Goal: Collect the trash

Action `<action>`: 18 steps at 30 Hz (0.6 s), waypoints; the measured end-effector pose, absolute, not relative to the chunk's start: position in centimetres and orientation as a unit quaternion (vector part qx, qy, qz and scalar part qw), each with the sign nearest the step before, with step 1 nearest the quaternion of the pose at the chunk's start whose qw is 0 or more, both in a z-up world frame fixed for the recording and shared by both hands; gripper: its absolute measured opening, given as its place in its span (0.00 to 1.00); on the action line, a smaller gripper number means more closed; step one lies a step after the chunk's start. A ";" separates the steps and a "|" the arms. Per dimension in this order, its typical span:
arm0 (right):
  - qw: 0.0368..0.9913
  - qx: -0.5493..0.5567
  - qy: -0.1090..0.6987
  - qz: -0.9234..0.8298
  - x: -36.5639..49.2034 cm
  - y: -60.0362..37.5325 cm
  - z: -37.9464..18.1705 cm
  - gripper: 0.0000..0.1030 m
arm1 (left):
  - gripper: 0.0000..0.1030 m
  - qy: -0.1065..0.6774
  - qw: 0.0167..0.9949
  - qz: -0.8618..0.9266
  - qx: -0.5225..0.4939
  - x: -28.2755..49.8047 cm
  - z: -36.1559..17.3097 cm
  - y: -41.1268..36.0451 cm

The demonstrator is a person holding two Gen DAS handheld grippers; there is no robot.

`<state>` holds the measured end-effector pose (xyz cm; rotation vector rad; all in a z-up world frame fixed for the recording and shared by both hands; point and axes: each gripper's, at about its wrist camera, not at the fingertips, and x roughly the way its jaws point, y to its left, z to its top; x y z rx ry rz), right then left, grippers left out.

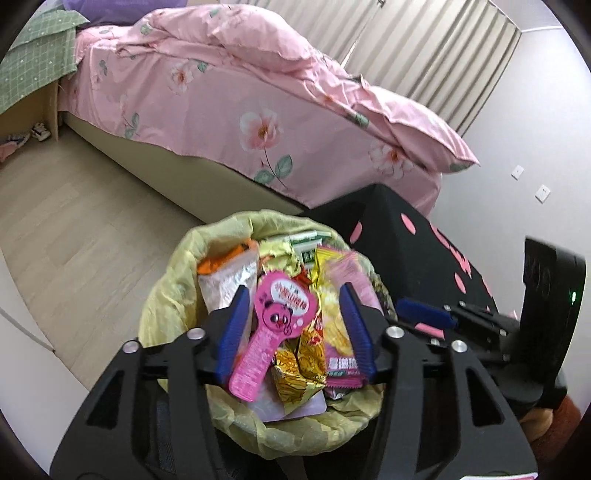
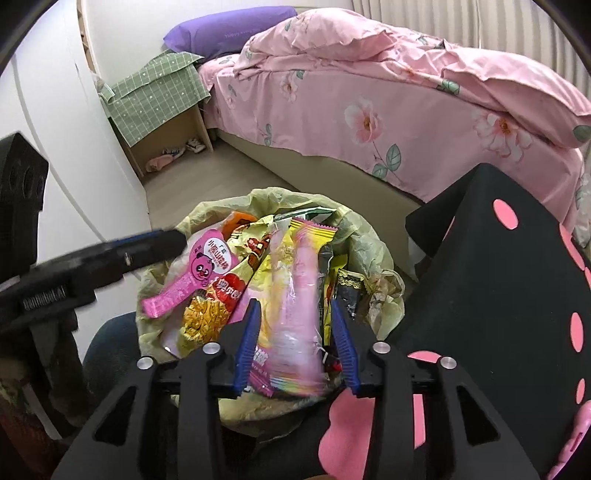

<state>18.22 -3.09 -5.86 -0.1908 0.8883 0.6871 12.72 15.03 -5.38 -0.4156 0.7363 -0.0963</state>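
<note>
Bin (image 1: pixel 173 295) brimming with wrappers (image 1: pixel 273 317); left gripper (image 1: pixel 293 317) and right gripper (image 2: pixel 295 332) parted above, gripping nothing; bed (image 1: pixel 221 110) at twelve o'clock.

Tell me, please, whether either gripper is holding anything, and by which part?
Nothing is held: the left gripper and right gripper are open above wrappers in the lined bin.

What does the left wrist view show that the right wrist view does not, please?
Only the left wrist view shows the wall sockets and the right tool from the side. Only the right wrist view shows the purple pillow fully and the left tool from the side. Both share the bin, the panda wrapper, the bed and the shoes.
</note>
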 end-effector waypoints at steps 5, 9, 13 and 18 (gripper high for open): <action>0.860 -0.093 0.393 0.311 16.4 -4.9 -3.1 0.42 | 0.61 0.335 0.925 -0.042 -0.172 11.4 -2.5 13.9; 0.887 -0.080 0.360 0.278 13.6 -8.2 0.3 0.42 | 0.68 0.324 0.935 -0.045 -0.140 9.4 -0.5 11.5; 0.906 -0.059 0.345 0.238 9.9 -12.1 2.6 0.42 | 0.78 0.317 0.940 -0.068 -0.106 6.5 0.8 8.1; 0.916 -0.046 0.344 0.202 4.2 -16.5 4.0 0.42 | 0.78 0.317 0.941 -0.105 -0.058 2.6 1.5 3.2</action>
